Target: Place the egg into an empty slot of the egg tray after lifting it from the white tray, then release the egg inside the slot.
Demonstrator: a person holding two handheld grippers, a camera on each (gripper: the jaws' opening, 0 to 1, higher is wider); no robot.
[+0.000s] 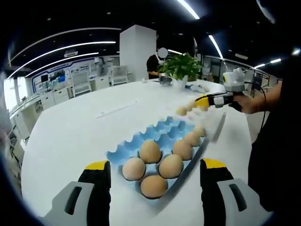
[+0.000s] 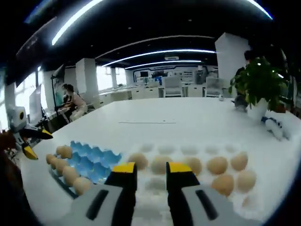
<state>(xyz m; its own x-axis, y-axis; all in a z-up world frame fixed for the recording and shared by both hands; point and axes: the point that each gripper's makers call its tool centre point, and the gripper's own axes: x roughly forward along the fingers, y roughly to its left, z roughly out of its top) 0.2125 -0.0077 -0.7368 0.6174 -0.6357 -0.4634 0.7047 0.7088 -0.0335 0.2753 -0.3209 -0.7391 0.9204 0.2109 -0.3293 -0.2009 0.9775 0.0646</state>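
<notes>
- here the left tool (image 1: 155,181) is spread wide over the blue egg tray (image 1: 141,141), whose long axis runs away from it.
- right tool (image 2: 150,175), jaws slightly apart and holding nothing, hangs over eggs (image 2: 217,165) in the white tray (image 2: 263,188) on the desk (image 2: 188,127).

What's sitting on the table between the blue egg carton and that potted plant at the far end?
In the left gripper view, eggs on the white tray lie just past the blue egg carton; beyond them, bare white table reaches the potted plant.

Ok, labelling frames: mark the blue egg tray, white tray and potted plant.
blue egg tray (image 1: 165,128), left gripper view, empty cups.
white tray (image 2: 165,149), right gripper view, empty dimple.
potted plant (image 2: 257,82), right gripper view, leaves.
</notes>
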